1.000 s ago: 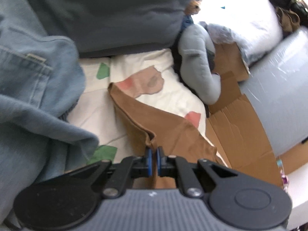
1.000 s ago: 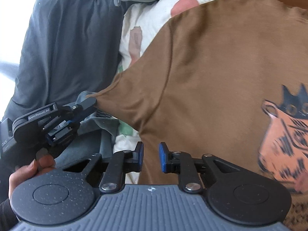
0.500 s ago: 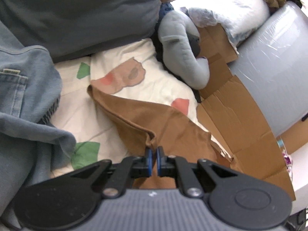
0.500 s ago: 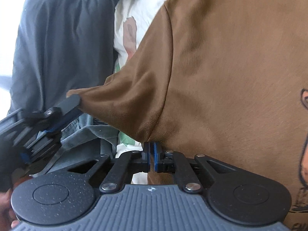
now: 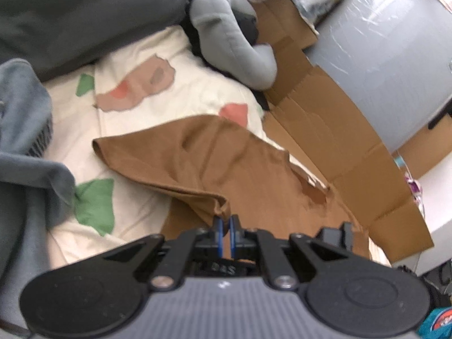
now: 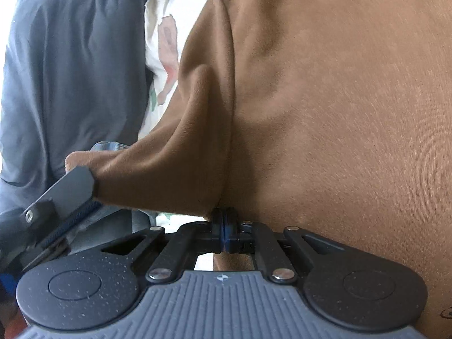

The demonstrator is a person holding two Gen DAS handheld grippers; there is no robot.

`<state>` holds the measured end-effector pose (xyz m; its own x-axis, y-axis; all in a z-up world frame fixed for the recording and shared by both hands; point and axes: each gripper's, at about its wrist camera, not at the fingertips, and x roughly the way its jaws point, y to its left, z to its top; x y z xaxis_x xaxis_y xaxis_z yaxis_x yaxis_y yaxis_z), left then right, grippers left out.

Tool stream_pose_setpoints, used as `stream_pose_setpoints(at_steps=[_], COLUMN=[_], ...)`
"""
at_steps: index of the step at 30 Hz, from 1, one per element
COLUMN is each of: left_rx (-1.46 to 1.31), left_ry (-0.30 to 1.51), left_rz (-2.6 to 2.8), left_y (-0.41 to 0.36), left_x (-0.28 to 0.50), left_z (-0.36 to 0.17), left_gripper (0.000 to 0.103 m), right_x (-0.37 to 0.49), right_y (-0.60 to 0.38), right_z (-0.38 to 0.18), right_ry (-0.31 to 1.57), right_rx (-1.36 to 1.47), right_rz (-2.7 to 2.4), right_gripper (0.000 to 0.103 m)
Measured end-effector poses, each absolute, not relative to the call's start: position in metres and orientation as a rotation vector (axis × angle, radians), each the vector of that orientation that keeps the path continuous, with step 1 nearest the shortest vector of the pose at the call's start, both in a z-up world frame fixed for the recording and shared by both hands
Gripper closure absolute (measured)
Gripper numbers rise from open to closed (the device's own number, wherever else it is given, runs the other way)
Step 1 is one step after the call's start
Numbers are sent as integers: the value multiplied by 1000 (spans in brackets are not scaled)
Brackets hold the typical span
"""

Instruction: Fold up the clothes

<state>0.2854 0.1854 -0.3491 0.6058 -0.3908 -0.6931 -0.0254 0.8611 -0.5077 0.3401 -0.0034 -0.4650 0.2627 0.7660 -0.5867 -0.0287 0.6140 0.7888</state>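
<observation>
While the left gripper (image 5: 225, 224) pinches a folded edge of the brown cotton T-shirt (image 5: 226, 166) between its blue pads, the right gripper (image 6: 224, 220) is clamped on another part of the same shirt, at a seam where the sleeve meets the body. In the left wrist view the shirt spreads just ahead of the fingers, partly doubled over, lying on a cream bedsheet with green, pink and tan patches (image 5: 135, 107). Only the right wrist view shows the shirt close up, filling most of the frame ahead and to the right, with the sleeve drawn out to the left, where the tip of the left gripper holds its end. Only the left wrist view shows the wider surroundings: a blue-grey denim garment (image 5: 25, 152) bunched to the left, flattened brown cardboard (image 5: 333, 130) to the right of the shirt, and farther ahead a grey stuffed toy (image 5: 228, 39). Beyond these lie a dark grey cushion (image 5: 84, 14) at the far left and a pale plastic-wrapped block (image 5: 389, 56) at the far right. The left view is somewhat blurred.
</observation>
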Motion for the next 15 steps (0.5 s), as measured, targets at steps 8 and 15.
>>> stream_pose_setpoints(at_steps=[8,15], left_rx=[-472,-423], left_ry=[988,1069], left_rz=[-263,-328], left_y=[173,176], left_x=[291,286], left_z=[-360,-359], left_gripper=[98,83], right_x=[329,312], right_y=[-9,-23], right_z=[-469,-463], right_ry=[1180,1220], right_rx=[773,717], right_rz=[612,681], right_gripper=[97,76])
